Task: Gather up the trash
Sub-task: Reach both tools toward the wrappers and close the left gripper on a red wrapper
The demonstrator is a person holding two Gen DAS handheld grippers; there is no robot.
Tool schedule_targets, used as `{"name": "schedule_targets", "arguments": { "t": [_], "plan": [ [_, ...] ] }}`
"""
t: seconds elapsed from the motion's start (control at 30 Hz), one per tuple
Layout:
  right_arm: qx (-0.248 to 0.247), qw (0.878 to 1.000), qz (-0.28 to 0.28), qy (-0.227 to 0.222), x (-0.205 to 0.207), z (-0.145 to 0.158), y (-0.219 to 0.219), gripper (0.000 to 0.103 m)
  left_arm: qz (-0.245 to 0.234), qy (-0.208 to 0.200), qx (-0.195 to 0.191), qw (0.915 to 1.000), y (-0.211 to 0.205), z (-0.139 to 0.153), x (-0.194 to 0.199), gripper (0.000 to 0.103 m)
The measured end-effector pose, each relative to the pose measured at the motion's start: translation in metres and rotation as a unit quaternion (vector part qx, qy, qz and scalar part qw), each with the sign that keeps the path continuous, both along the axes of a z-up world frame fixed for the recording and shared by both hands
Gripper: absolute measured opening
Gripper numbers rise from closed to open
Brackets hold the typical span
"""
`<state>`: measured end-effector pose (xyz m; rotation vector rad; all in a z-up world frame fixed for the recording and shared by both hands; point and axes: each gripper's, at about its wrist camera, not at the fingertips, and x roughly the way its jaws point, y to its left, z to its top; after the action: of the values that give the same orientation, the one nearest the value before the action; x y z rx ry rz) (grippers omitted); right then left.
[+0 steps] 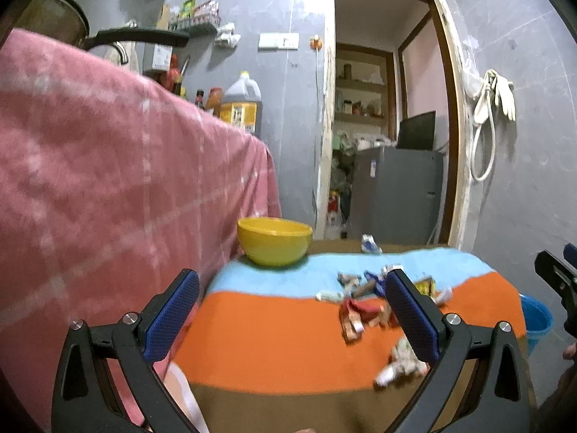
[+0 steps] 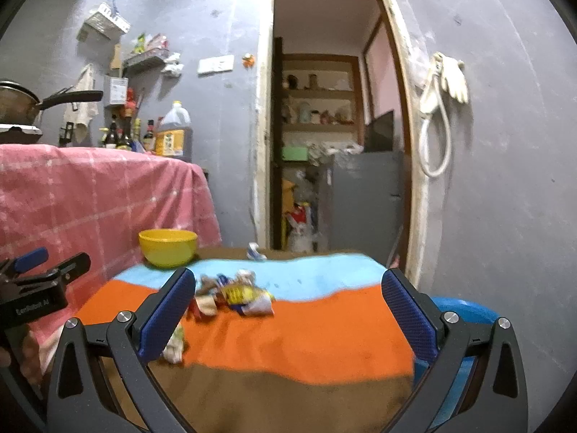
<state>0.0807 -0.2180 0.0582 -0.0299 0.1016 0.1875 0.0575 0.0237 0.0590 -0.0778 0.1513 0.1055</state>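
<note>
Striped cloth [image 2: 288, 324] covers the surface, with crumpled wrappers [image 2: 234, 294] at its middle and a yellow bowl [image 2: 168, 247] (far left). Left gripper [image 1: 292, 315] and right gripper [image 2: 288, 310] both hover spread wide, holding nothing.

The left tongs [image 1: 292, 310] hung spread wide above the striped table [image 1: 274, 339]. Crumpled wrappers [image 1: 364, 303] lay near a yellow bowl [image 1: 274, 240].

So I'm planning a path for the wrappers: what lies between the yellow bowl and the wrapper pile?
Only bare striped cloth, light blue then orange. The right wrist view shows nothing lying between the yellow bowl and the wrapper pile.
</note>
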Motion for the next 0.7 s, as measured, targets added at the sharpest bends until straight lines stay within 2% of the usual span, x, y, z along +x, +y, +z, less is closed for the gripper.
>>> {"name": "schedule_targets", "arguments": {
  "t": [0.2,0.43,0.53,0.7],
  "plan": [
    [0.004,1.000,0.022,-0.019,0.035,0.013,0.005,0.103,0.001,-0.031,-0.006,0.9995,0.004,0.004,0.019,0.101],
    [-0.007,0.999,0.042,0.017,0.085,0.008,0.003,0.103,-0.007,0.001,0.005,1.0000,-0.003,0.005,0.045,0.101],
    [-0.016,0.998,0.051,0.041,0.102,0.001,0.002,0.103,-0.013,0.032,0.013,0.9993,-0.006,0.002,0.059,0.101],
    [-0.008,0.994,0.061,0.087,0.119,-0.014,-0.002,0.103,-0.036,0.105,0.016,0.9937,-0.010,-0.009,0.087,0.101]
  ]
}}
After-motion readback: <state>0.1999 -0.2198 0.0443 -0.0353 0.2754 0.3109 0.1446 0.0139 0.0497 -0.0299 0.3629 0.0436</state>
